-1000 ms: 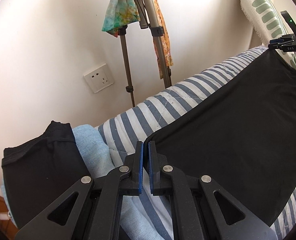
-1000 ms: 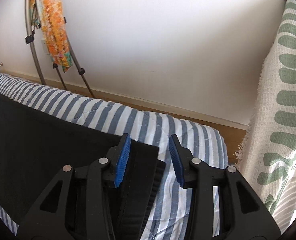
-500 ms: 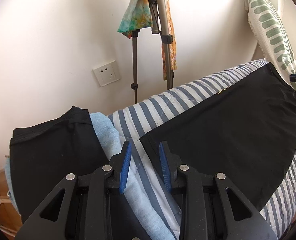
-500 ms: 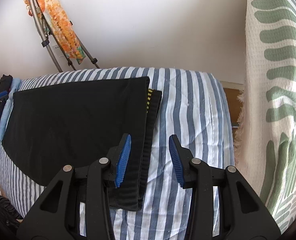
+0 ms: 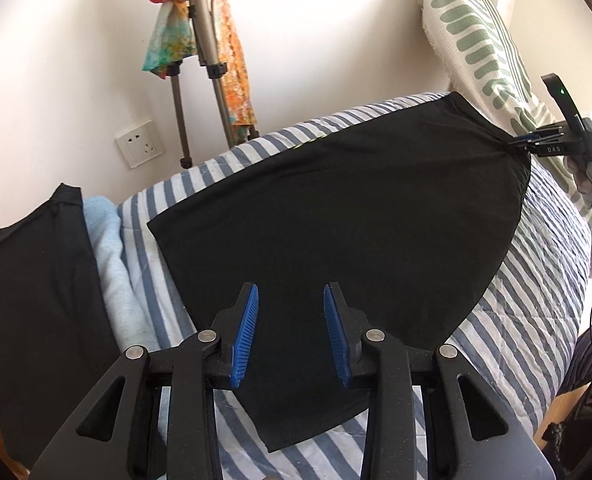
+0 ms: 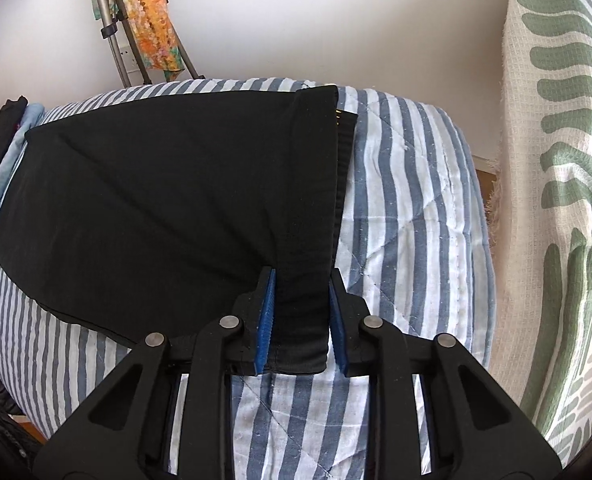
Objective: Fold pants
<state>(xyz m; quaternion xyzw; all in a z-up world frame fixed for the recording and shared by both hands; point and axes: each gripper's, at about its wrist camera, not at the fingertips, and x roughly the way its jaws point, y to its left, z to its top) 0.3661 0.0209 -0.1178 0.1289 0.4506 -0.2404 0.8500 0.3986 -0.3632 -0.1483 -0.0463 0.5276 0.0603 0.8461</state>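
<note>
Black pants (image 5: pixel 336 208) lie spread on a blue-and-white striped quilt (image 5: pixel 536 280). My left gripper (image 5: pixel 291 292) hovers over their near edge; its jaws are opening and nothing is between the blue pads. In the right wrist view the pants (image 6: pixel 155 192) run off to the left, and their ribbed waistband (image 6: pixel 342 184) leads back into my right gripper (image 6: pixel 302 276). That gripper's jaws are closing on the waistband corner, which fills the gap between the pads. The left wrist view shows the right gripper (image 5: pixel 536 142) at the far right, with cloth drawn into creases towards it.
A folded black garment (image 5: pixel 35 300) rests on a light blue towel (image 5: pixel 107 248) at the bed's left end. A tripod (image 5: pixel 203 40) draped with a colourful scarf and a wall socket (image 5: pixel 139 148) are behind. A green-patterned cloth (image 6: pixel 556 160) hangs on the right.
My left gripper let go of the pants' left corner, opened, and drew back over their near edge. My right gripper came down over the waistband and narrowed onto it, pulling creases into the cloth.
</note>
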